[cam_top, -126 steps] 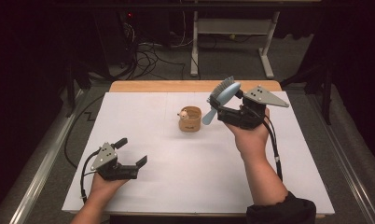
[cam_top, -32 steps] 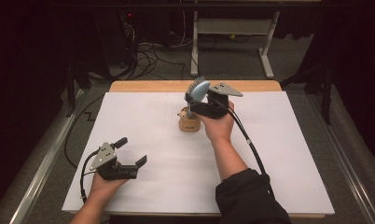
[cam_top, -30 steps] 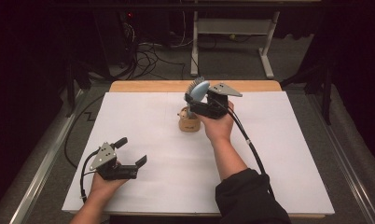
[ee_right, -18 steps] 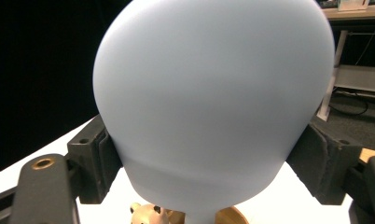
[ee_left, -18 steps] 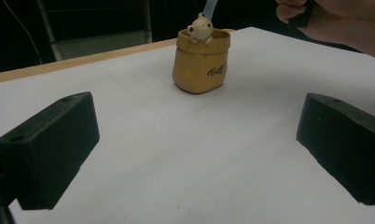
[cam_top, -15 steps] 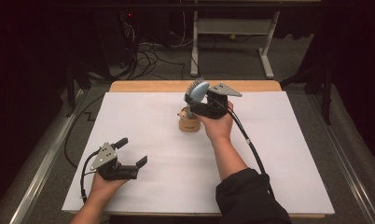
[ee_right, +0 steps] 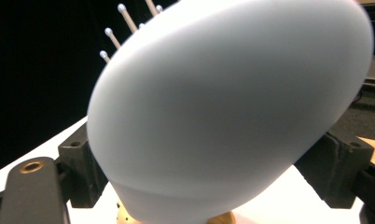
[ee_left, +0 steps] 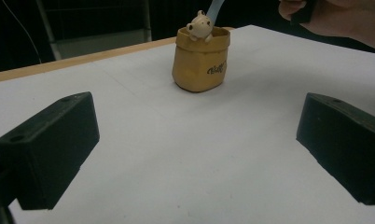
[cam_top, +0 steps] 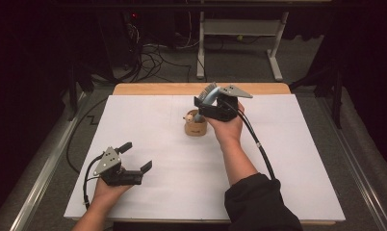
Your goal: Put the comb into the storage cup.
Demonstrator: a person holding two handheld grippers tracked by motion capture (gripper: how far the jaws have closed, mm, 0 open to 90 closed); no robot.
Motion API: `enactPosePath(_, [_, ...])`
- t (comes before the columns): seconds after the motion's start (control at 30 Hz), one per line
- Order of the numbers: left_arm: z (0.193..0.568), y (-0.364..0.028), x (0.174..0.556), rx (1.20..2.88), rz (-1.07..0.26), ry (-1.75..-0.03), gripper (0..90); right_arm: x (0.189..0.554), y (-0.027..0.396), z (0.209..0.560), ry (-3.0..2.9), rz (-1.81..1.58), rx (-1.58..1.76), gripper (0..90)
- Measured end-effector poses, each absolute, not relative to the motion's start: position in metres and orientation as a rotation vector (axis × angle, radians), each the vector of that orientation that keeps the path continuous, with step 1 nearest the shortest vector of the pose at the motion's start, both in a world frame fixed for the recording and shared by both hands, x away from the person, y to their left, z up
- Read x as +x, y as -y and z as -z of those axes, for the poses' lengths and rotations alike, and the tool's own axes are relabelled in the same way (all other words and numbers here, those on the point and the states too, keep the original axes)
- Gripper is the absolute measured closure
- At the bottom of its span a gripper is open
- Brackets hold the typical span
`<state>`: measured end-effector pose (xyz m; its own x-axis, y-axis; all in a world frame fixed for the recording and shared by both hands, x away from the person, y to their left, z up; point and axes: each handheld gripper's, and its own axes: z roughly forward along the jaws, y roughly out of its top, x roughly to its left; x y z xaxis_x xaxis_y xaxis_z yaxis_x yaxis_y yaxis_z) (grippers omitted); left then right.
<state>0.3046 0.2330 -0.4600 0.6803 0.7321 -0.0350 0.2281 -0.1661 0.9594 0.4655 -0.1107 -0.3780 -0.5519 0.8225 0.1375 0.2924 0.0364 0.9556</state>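
While the left gripper (cam_top: 136,158) rests low on the white sheet (cam_top: 297,159) covering the desk (cam_top: 158,88), well apart from the holder (cam_top: 195,124) and nearer the person than it, its two black jaws stand spread wide with nothing between them. In the left gripper view the holder (ee_left: 202,59) appears straight ahead of those jaws: a small tan pot shaped like a sack, upright on the sheet, with dark lettering on its side and a small pale bear figure (ee_left: 198,24) perched at its rim.

The right gripper (cam_top: 204,103) is held just above and behind the holder, tilted over it. A hairbrush (cam_top: 208,93) with a pale blue-grey back stands between its jaws, handle down into the holder, bristles pointing away from the person. In the right gripper view the smooth oval back of the hairbrush (ee_right: 232,107) sits directly before the camera, a few ball-tipped bristles (ee_right: 112,36) showing past its upper edge, and the holder's tan rim (ee_right: 220,219) lies just beneath it. The right gripper's jaws have just been opening; they now flank the hairbrush at either side, and whether the pads press on it cannot be told.

The pale handle (ee_left: 214,9) rises from the holder's mouth beside the bear figure. The right hand (cam_top: 227,127) sits just beside the holder.
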Motion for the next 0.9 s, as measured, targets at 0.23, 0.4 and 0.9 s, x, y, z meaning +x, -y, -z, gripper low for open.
enactPosePath(0.23, [0.460,-0.233,0.305,1.722,-0.532,-0.778,0.0,0.465,0.115,0.378,-1.851,-1.533,1.142,16.4])
enactPosePath(0.4, [0.460,-0.233,0.305,1.721,-0.532,-0.777,0.0,0.465,0.118,0.379,-1.842,-1.535,1.152,16.0])
enactPosePath(0.9, [0.461,-0.232,0.305,1.725,-0.534,-0.776,0.0,0.463,0.132,0.382,-1.832,-1.522,1.190,13.9])
